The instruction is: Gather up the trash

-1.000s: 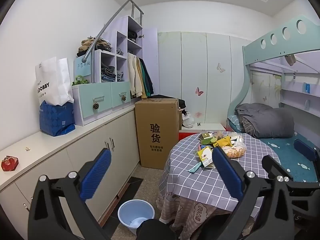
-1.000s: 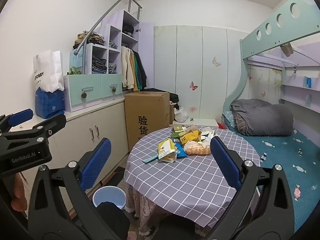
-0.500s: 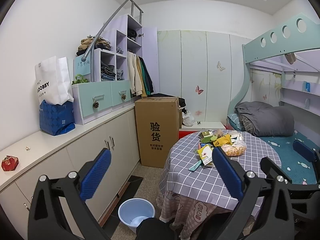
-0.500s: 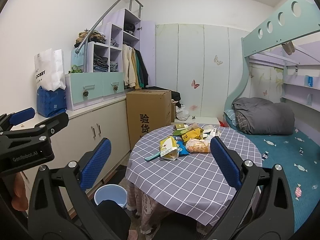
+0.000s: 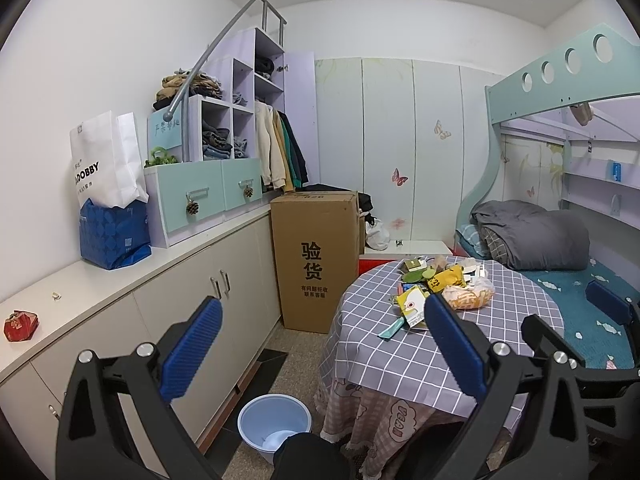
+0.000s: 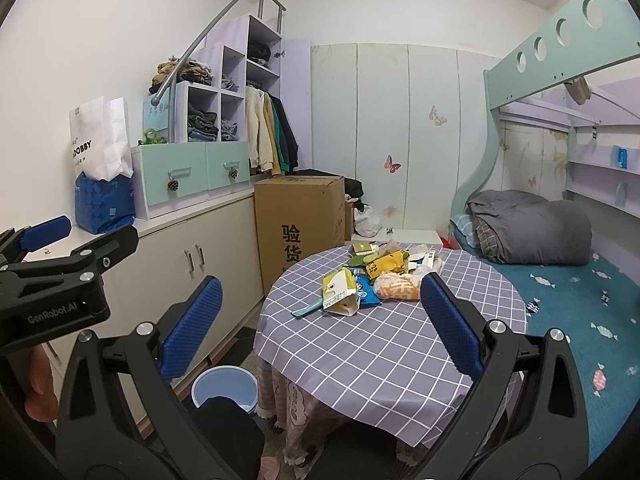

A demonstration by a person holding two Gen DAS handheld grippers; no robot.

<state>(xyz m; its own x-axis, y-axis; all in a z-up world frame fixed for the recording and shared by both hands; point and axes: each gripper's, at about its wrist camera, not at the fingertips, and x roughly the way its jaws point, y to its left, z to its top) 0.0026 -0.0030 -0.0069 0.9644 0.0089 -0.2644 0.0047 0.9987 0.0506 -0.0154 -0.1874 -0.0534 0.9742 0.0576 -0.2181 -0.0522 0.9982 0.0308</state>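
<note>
A pile of trash (image 6: 374, 276) lies on a round table with a grey checked cloth (image 6: 384, 344): a yellow carton (image 6: 339, 294), an orange bag (image 6: 398, 286), yellow, green and blue wrappers. The pile also shows in the left wrist view (image 5: 440, 286). A pale blue bin (image 5: 275, 424) stands on the floor left of the table, also in the right wrist view (image 6: 224, 388). My left gripper (image 5: 324, 350) is open and empty, well short of the table. My right gripper (image 6: 320, 324) is open and empty, in front of the table's near edge.
A tall cardboard box (image 5: 316, 256) stands behind the table. A low cabinet run (image 5: 192, 292) with bags and drawers lines the left wall. A bunk bed (image 6: 560, 280) with a grey duvet lies to the right. The floor gap by the bin is narrow.
Both grippers have drifted slightly forward toward the table, so the trash sits a little nearer. Both stay open and empty.
</note>
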